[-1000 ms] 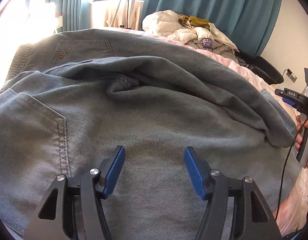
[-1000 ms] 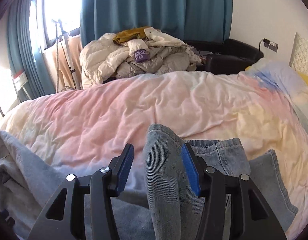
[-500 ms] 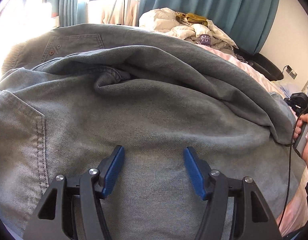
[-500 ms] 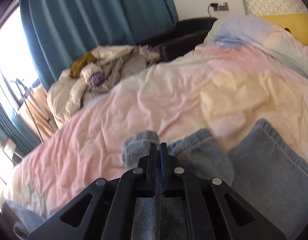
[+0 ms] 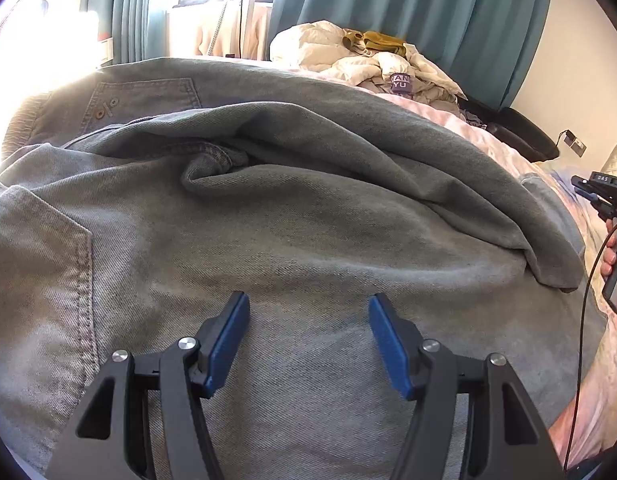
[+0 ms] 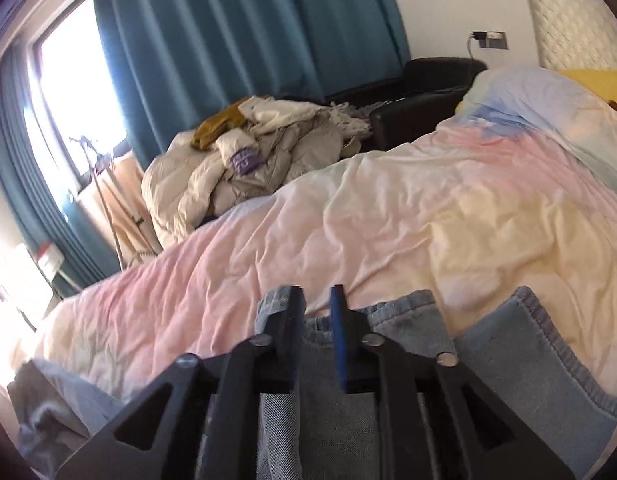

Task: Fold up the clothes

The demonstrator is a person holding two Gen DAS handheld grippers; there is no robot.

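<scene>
Denim, thick and floppy: the jeans [image 5: 292,216] sprawl across the bed [image 6: 388,216], heavy enough to sag. My left tongs [image 5: 308,334] hover agape, empty. My right tongs [image 6: 316,320] are opening around the leg hem [image 6: 404,312]; I'd pinch at hems.

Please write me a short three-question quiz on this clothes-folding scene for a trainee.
1. True or false: the left tongs are clamped shut on a fold of the jeans.
2. What lies on top of the clothes pile beyond the bed? A: a mustard-yellow garment. B: a red towel. C: a black shoe.
3. Fill in: the jeans lie on a pastel ____.

Key: 1 false, the blue pads stand apart with no fold pinched between them. 2 A. 3 quilt.
</scene>
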